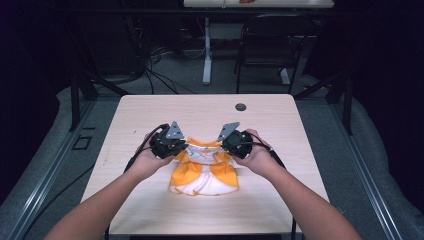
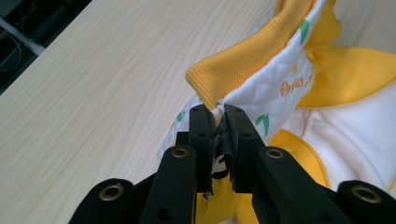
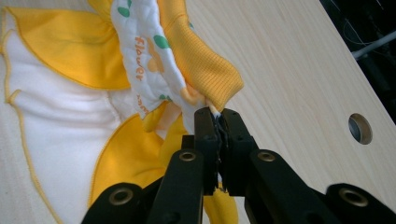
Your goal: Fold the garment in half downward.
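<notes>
A small yellow and white garment (image 1: 204, 171) lies on the wooden table (image 1: 205, 110), its skirt spread toward the near edge. Its quilted white top with green leaf prints and a ribbed yellow band (image 2: 243, 60) is lifted off the table. My left gripper (image 1: 172, 142) is shut on the top's left corner (image 2: 218, 109). My right gripper (image 1: 232, 140) is shut on the top's right corner (image 3: 212, 108), where the ribbed yellow band (image 3: 205, 65) bunches. Both grippers hold the top edge stretched between them.
A round hole (image 1: 241, 106) sits in the table near its far edge, also seen as a hole (image 3: 360, 128) right of my right gripper. Beyond the table stand a black chair (image 1: 270, 45) and a white table leg (image 1: 207, 50) with cables on the floor.
</notes>
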Demonstrator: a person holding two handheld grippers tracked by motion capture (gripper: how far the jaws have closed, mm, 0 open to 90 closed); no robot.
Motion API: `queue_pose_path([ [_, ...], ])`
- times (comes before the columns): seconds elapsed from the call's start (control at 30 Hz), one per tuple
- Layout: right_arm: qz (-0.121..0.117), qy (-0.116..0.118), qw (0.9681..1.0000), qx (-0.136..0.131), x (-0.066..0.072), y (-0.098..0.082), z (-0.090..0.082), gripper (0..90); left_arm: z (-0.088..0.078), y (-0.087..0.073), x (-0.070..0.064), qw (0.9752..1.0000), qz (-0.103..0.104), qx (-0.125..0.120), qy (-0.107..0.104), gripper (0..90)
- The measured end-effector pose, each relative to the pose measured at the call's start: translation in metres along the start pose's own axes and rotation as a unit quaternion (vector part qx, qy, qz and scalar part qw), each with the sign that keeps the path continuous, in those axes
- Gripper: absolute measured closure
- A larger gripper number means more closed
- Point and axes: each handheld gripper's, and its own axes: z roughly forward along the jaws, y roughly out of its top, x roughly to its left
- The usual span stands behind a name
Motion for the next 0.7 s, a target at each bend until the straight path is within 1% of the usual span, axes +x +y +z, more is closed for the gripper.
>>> queue_pose_path([
  [0.07,-0.008,0.002,0.9999,0.006,0.002,0.001,-0.001,86.3,0.000,-0.002,-0.001,1.0000,-0.002,0.002,-0.003,82.4],
  [0.1,-0.003,0.006,1.0000,0.003,0.003,0.000,0.000,86.4,0.000,-0.002,-0.002,1.0000,-0.003,0.001,-0.004,82.4],
  [0.13,-0.005,0.007,0.9999,0.007,0.003,-0.001,0.000,86.3,0.000,-0.003,-0.002,1.0000,-0.002,0.004,-0.007,82.3],
  [0.17,0.000,0.009,0.9999,0.004,0.004,-0.003,0.001,86.3,0.001,-0.004,-0.003,0.9999,-0.003,0.004,-0.010,82.4],
  [0.23,0.002,0.014,0.9999,0.008,0.005,-0.006,0.003,86.3,0.001,-0.005,-0.005,0.9999,-0.002,0.004,-0.011,82.3],
  [0.27,0.008,0.015,0.9998,0.005,0.006,-0.008,0.004,86.3,0.002,-0.006,-0.006,0.9999,-0.001,0.004,-0.013,82.3],
  [0.33,-0.001,0.013,0.9998,0.013,0.007,-0.010,0.004,86.3,0.002,-0.007,-0.008,0.9999,-0.001,0.004,-0.016,82.3],
  [0.37,0.000,0.014,0.9998,0.013,0.008,-0.010,0.004,86.3,0.003,-0.007,-0.009,0.9998,-0.001,0.006,-0.018,82.3],
  [0.43,0.008,0.021,0.9997,0.007,0.009,-0.012,0.003,86.3,0.004,-0.010,-0.011,0.9998,-0.001,0.007,-0.021,82.3],
  [0.5,0.005,0.022,0.9997,0.009,0.011,-0.014,0.003,86.3,0.004,-0.012,-0.012,0.9997,-0.003,0.008,-0.025,82.3],
  [0.57,0.007,0.029,0.9995,0.007,0.014,-0.017,0.004,86.3,0.005,-0.014,-0.013,0.9996,-0.003,0.009,-0.027,82.3],
  [0.63,0.002,0.027,0.9996,0.010,0.016,-0.018,0.004,86.3,0.006,-0.015,-0.015,0.9995,-0.001,0.010,-0.029,82.3],
  [0.7,0.004,0.028,0.9996,0.007,0.018,-0.018,0.004,86.3,0.007,-0.017,-0.016,0.9995,0.001,0.011,-0.028,82.3],
])
